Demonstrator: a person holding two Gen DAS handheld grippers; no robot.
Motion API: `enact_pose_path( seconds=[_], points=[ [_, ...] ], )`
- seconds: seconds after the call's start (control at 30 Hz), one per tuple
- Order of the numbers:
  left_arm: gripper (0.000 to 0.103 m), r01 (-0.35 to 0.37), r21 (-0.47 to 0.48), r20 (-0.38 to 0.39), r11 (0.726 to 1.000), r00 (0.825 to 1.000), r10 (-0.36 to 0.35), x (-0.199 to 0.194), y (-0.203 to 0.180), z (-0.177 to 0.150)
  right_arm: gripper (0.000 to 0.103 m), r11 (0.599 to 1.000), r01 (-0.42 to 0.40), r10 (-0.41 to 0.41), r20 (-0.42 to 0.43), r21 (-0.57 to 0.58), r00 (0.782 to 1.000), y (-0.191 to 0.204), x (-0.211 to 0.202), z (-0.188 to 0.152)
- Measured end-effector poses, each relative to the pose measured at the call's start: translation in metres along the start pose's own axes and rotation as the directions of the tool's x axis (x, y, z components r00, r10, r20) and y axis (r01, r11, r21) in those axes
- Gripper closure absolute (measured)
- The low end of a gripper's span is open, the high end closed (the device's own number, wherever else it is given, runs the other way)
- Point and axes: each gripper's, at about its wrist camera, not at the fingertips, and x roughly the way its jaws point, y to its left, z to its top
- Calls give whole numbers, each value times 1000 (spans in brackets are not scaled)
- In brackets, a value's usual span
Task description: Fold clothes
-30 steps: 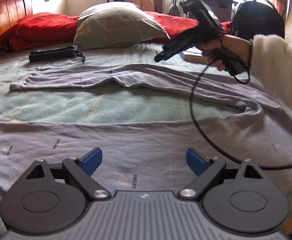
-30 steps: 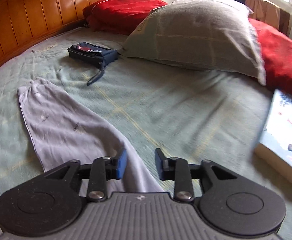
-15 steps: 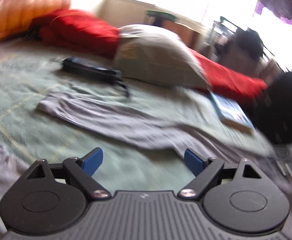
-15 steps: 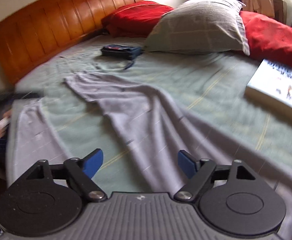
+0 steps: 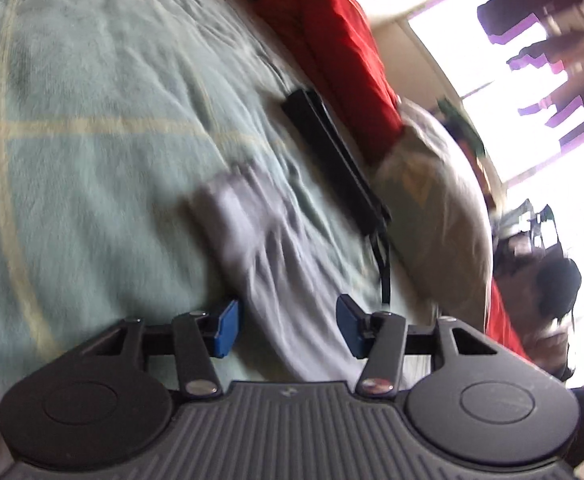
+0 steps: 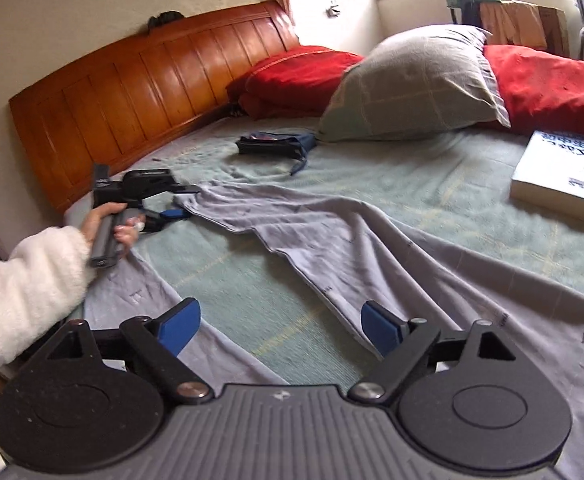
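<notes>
Your left claw (image 5: 288, 330) has travelled from the near edge of the pale lilac long-sleeved cotton garment (image 6: 371, 248) across to the cuff of its far sleeve (image 5: 252, 240), and it has rolled onto its side. Its jaws are closing with the sleeve between them, but the blue pads do not press the cloth yet. Your right claw (image 6: 280, 326) was nearly closed a second ago; now its jaws are opening wide and hold nothing, above the garment body. The garment lies spread flat on the light green blanket of the bed (image 6: 431, 184). I judge you are starting the first sleeve fold. The white paperback book (image 6: 563, 176) has dark print on its cover, too small to read.
</notes>
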Motion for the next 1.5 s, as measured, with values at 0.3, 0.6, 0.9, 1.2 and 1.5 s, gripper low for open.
enact_pose_path(
  seconds=[0.3,0.6,0.9,1.2,1.5],
  points=[
    [96,-218,198,64,956,976,209,43,-34,29,12,999,42,-42,6,-15,999,2,0,-7],
    [97,-195,435,152,879,978,142,50,-92,60,12,992,127,-127,18,15,992,-16,-7,-8],
    [95,-269,523,182,809,962,203,70,-99,71,11,984,174,-175,20,47,984,-28,-9,-11],
    [58,-517,477,294,711,856,426,52,-82,79,9,983,170,-171,4,62,985,-27,-9,-17],
    [43,-277,780,85,561,935,343,34,-152,-28,9,970,232,-232,-8,77,973,-40,-35,-25]
  ],
)
